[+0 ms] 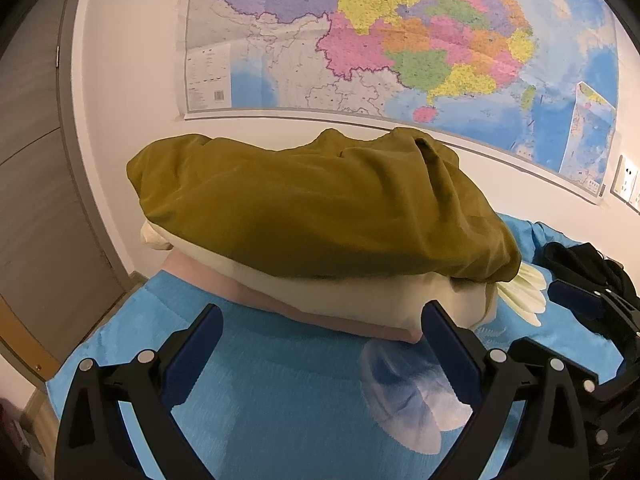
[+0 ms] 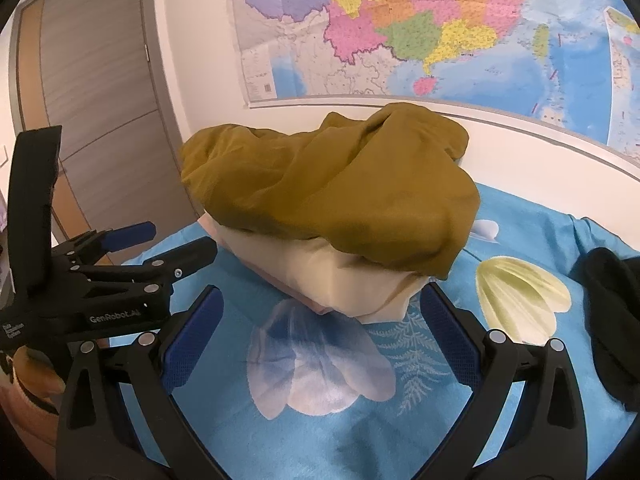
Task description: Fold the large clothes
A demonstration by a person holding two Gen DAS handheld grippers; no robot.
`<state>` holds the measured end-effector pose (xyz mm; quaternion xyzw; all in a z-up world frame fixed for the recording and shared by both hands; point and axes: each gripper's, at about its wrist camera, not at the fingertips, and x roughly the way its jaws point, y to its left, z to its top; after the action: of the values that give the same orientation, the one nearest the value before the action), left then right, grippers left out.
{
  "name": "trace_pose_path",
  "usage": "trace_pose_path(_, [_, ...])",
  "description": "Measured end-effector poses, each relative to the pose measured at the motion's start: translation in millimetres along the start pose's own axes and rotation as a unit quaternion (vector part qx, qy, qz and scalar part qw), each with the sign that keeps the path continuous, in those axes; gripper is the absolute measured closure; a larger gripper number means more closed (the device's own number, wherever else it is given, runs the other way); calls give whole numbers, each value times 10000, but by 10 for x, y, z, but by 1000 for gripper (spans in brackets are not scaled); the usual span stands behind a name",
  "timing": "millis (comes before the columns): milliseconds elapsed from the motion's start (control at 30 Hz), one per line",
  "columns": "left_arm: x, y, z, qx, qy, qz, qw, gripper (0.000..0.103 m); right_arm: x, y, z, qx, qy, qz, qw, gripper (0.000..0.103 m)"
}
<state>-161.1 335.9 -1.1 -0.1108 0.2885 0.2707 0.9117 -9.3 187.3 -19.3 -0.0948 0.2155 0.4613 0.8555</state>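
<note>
Here we have a stack of folded clothes on the bed: an olive-green garment (image 2: 332, 196) lies loosely on top, rumpled and overhanging a cream piece (image 2: 360, 284), with a pale pink one (image 1: 224, 280) at the bottom. The stack sits toward the far edge of the blue bedspread (image 2: 520, 216), close under the wall. We judge the olive piece to be roughly folded but not squared off; its far end bunches up, so it may want smoothing before it counts as done.

Our left gripper (image 1: 320, 336) hangs just before the near side of the stack with its jaws spread wide and nothing between them. Our right gripper (image 2: 320, 320) does the same, jaws spread and empty, pointed at the near corner of the cream layer. We read this as both tools let go and standing off, either to check the pile or to reach for more.

A dark garment (image 2: 612, 320) lies in a heap near the right edge of the bedspread, well apart from the stack; likely the next piece to fold. The spread carries large pale flower prints (image 2: 320, 360). Behind, a coloured wall map (image 1: 400, 40) fills the white wall, a grey wooden door (image 2: 100, 100) stands to the left, and a wall socket (image 1: 626, 178) sits at the right.
</note>
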Motion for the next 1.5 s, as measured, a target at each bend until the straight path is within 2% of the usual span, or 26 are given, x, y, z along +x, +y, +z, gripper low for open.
trace_pose_path(333, [-35, 13, -91, -104, 96, 44, 9999, 7, -73, 36, -52, -8, 14, 29, 10000, 6])
trace_pose_path(1500, [-182, -110, -167, 9, 44, 90, 9999, 7, -217, 46, -124, 138, -15, 83, 9999, 6])
